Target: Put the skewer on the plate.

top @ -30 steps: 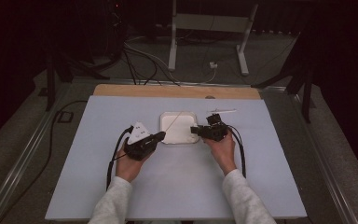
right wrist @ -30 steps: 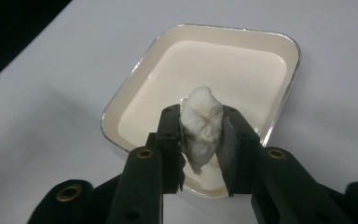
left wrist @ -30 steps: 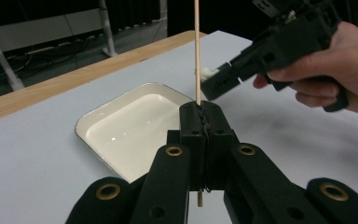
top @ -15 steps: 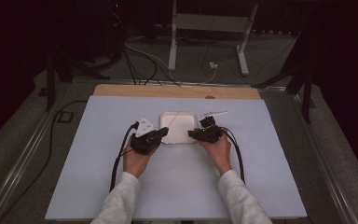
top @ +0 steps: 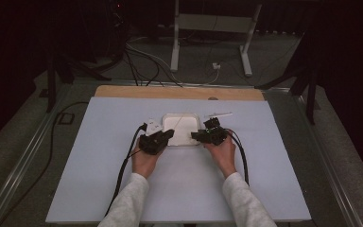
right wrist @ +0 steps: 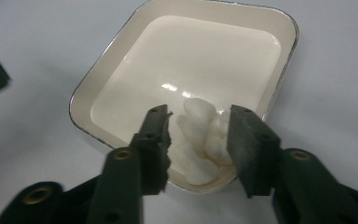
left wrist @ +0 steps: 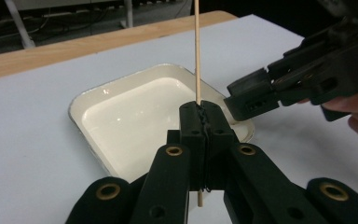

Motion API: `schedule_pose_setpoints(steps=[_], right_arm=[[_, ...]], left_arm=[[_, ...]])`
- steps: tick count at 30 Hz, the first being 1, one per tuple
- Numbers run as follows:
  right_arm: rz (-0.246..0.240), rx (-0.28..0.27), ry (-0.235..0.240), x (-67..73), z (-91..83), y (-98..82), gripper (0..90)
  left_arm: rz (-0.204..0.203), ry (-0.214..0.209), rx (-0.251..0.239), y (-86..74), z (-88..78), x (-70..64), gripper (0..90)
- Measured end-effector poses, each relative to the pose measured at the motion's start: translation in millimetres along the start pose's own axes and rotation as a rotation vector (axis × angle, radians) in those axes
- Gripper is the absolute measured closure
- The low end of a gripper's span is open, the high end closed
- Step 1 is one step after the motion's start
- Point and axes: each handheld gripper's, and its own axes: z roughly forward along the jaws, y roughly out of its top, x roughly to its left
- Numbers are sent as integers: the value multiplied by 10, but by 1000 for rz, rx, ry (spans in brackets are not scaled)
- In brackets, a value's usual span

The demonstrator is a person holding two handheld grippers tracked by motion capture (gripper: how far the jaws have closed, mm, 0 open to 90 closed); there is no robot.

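Note:
A shallow cream tray (top: 181,124) sits mid-table. My left gripper (left wrist: 204,109) is shut on a thin wooden stick (left wrist: 196,46), which points up and away over the tray (left wrist: 121,121). Its tip rests at the tray's left edge in the high view (top: 169,135). My right gripper (right wrist: 200,119) is open, its jaws straddling a small heap of white soft lumps (right wrist: 198,140), like marshmallows, in the tray's near corner. Whether the jaws touch the lumps is unclear. In the high view the right gripper (top: 196,137) is at the tray's right front edge.
The tray's rim (right wrist: 289,51) has a thin dark edge. The right gripper's jaws (left wrist: 261,93) reach in from the right in the left gripper view. A small white strip (top: 217,114) lies behind the right hand. A wooden board edge (top: 179,92) runs along the back.
Both hands have moved inward and forward to the tray. The left gripper came right with the stick, and the right gripper came left and down over the tray's corner.

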Motion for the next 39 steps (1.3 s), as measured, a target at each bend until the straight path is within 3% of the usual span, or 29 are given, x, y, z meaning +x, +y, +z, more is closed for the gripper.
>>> schedule_pose_setpoints(steps=[6,10,17,29,39], right_arm=[[16,-2,3,-1,-49,5,416],[-10,-48,-21,36,-153,13,315],[11,-100,10,32,-327,22,219],[-19,-140,11,75,-562,-107,180],[-41,-155,23,108,-689,-161,171]], left_arm=[[-27,19,14,-28,89,16,900],[-52,31,24,-44,142,27,900],[-89,71,44,-67,255,56,900],[-157,142,111,-159,430,148,900],[-167,194,167,-223,541,156,900]])
